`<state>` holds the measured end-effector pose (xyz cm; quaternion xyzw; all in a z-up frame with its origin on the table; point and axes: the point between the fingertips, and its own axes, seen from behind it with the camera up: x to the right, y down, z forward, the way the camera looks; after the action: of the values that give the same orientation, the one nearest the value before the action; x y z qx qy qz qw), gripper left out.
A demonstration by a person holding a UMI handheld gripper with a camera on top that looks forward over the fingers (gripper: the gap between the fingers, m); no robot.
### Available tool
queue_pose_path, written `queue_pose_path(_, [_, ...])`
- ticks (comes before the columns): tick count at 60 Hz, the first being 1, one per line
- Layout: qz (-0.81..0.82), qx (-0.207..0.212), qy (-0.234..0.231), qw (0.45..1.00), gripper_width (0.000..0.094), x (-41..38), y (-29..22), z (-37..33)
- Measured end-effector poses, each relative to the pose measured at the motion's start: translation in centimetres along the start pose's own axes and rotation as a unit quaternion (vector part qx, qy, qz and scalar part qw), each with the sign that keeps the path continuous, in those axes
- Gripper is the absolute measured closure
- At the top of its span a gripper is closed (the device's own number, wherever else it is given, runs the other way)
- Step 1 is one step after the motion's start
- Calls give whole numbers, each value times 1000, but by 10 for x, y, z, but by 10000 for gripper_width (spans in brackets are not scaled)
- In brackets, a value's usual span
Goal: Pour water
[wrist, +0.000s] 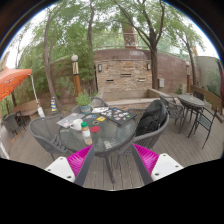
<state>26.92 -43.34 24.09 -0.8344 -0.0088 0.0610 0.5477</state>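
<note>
My gripper (112, 166) is open and empty, its magenta pads (80, 160) spread wide above the wooden deck. Well beyond the fingers stands a round glass table (118, 135). On its left part stands a small bottle with a red band (87, 130), next to white papers (72, 120). Several small colourful items (120, 115) lie on the far part of the table. I cannot make out a cup or any water from here.
Dark metal chairs (48, 135) stand around the table, one with a black bag (153, 118) on it. An orange umbrella (12, 80) is at the left, a brick wall (125, 72) behind, and another table with chairs (195, 105) at the right.
</note>
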Motion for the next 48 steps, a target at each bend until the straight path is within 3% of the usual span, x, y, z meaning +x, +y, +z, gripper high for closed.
queue_pose_path(1, [-2, 0, 1, 1000, 111, 2, -19, -4])
queue_pose_path(2, [-3, 3, 3, 1000, 110, 2, -1, 0])
queue_pose_path(8, [-6, -9, 22, 1000, 112, 8, -13, 0])
queue_pose_path(21, [0, -17, 41, 999, 109, -82, -13, 26])
queue_pose_path(27, [-25, 2, 44, 999, 110, -108, -14, 46])
queue_pose_path(34, [-13, -6, 25, 1000, 111, -143, 2, 91])
queue_pose_path(48, [-15, 37, 5, 999, 115, -182, 17, 227])
